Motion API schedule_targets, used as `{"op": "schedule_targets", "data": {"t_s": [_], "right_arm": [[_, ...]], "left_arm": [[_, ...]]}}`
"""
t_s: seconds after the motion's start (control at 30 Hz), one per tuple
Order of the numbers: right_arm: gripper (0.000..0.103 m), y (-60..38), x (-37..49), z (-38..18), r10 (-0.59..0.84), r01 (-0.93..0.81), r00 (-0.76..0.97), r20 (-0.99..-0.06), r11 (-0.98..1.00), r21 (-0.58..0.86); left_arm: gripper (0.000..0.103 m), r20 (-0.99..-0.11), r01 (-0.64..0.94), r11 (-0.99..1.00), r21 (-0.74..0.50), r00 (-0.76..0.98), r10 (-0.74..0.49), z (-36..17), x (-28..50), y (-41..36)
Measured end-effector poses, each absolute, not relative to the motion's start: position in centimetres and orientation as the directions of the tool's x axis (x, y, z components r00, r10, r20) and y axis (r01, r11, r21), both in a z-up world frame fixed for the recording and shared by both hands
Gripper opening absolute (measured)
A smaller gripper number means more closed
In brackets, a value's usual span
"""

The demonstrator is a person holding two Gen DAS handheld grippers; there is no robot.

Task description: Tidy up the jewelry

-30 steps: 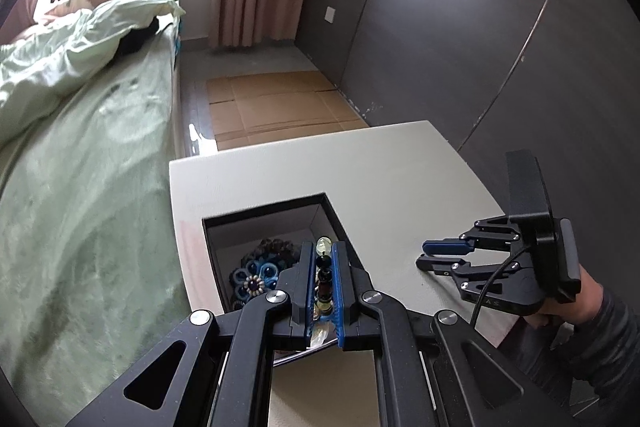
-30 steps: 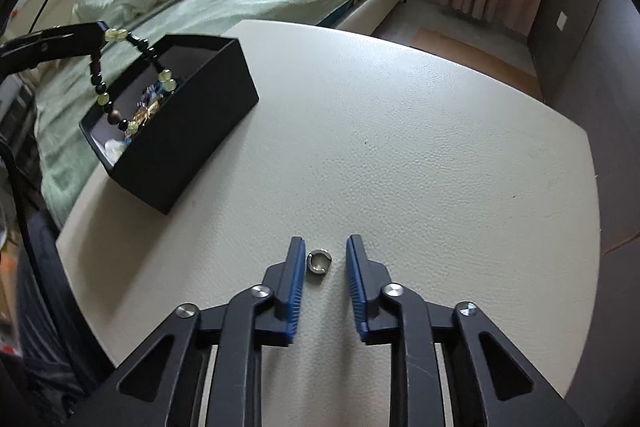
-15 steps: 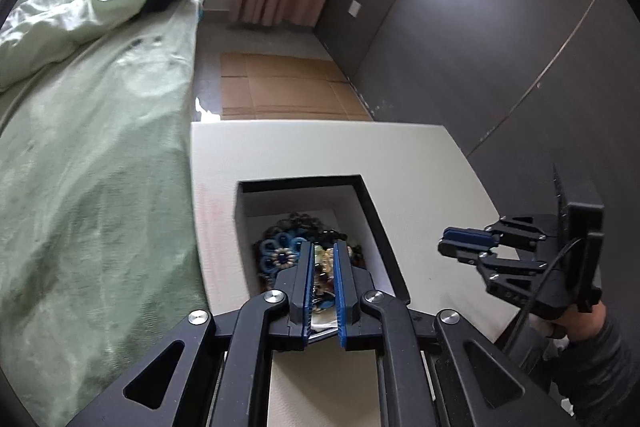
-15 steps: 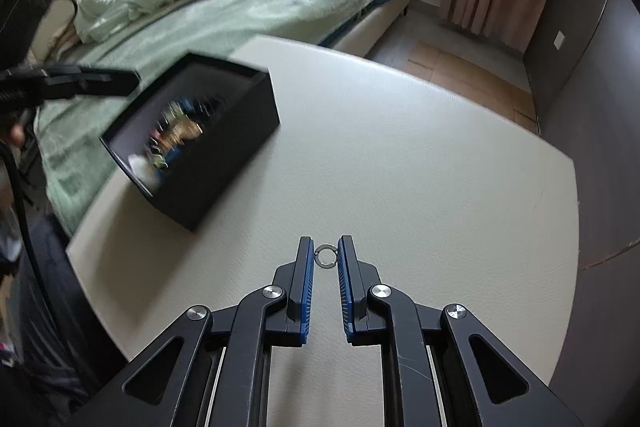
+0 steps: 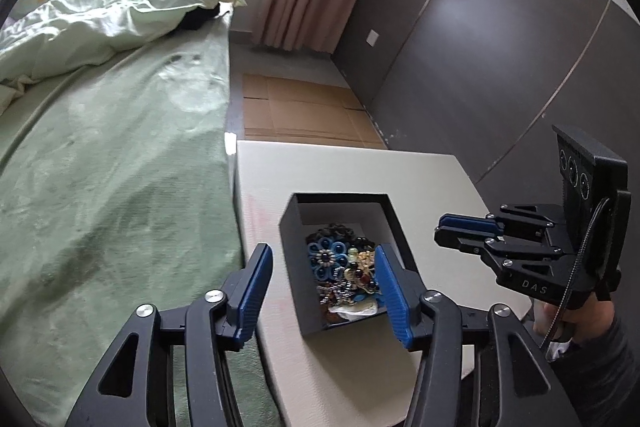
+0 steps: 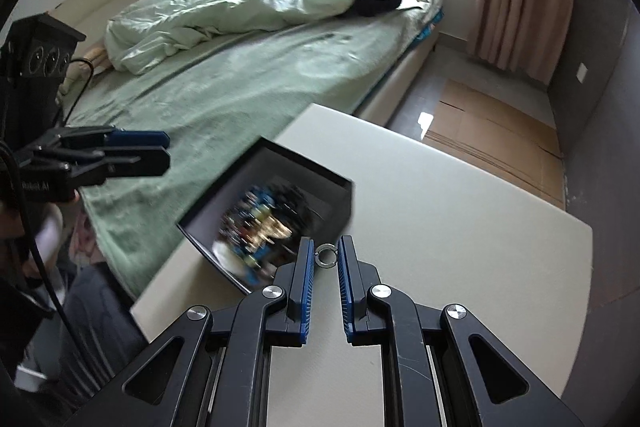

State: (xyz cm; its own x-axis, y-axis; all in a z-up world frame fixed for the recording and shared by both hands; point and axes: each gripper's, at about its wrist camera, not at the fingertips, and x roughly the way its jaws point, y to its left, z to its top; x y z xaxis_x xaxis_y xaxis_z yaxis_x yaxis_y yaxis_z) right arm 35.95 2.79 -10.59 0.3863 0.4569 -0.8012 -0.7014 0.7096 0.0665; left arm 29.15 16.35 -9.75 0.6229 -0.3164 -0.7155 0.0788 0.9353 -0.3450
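The left gripper (image 5: 324, 281) is held with its fingers wide apart and nothing between them. Beyond and between those fingers a black box (image 5: 294, 227) is seen on the white table (image 5: 424, 179), filled with a tangled heap of jewelry (image 5: 344, 273): blue flower pieces and mixed beads. The right gripper (image 6: 325, 259) is clamped on a small silver ring (image 6: 326, 255), gripped at the fingertips with its open face toward the camera; no long axis can be told.
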Motion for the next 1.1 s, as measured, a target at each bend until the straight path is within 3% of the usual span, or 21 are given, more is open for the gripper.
{"op": "schedule_targets", "data": {"t_s": [0.2,0.4,0.43,0.5,0.53,1.1], "right_arm": [[0.014,5.6,35.9,-10.5,0.486,-0.731,0.355,-0.799,0.677,0.087],[0.015,7.1,35.9,-9.9,0.527,-0.738,0.325,-0.785,0.661,0.138],[0.021,7.2,35.9,-9.7,0.533,-0.741,0.321,-0.783,0.656,0.142],[0.077,7.4,35.8,-9.3,0.515,-0.733,0.337,-0.789,0.669,0.123],[0.085,7.3,35.8,-9.2,0.502,-0.723,0.355,-0.789,0.682,0.108],[0.086,0.7,34.0,-5.3,0.469,-0.586,0.505,-0.725,0.803,0.112]], "left_arm": [[0.085,-0.712,0.046,0.935,-0.352,0.636,-0.299,-9.7,28.3,17.9],[0.090,-0.701,0.023,0.934,-0.358,0.655,-0.284,-9.4,27.5,19.2],[0.090,-0.700,0.021,0.934,-0.356,0.657,-0.281,-9.3,27.5,19.2],[0.092,-0.695,0.021,0.935,-0.354,0.663,-0.278,-9.1,27.4,19.4],[0.093,-0.692,0.021,0.935,-0.354,0.667,-0.277,-9.0,27.3,19.4],[0.094,-0.635,0.024,0.952,-0.305,0.740,-0.223,-5.7,26.2,17.7]]}}
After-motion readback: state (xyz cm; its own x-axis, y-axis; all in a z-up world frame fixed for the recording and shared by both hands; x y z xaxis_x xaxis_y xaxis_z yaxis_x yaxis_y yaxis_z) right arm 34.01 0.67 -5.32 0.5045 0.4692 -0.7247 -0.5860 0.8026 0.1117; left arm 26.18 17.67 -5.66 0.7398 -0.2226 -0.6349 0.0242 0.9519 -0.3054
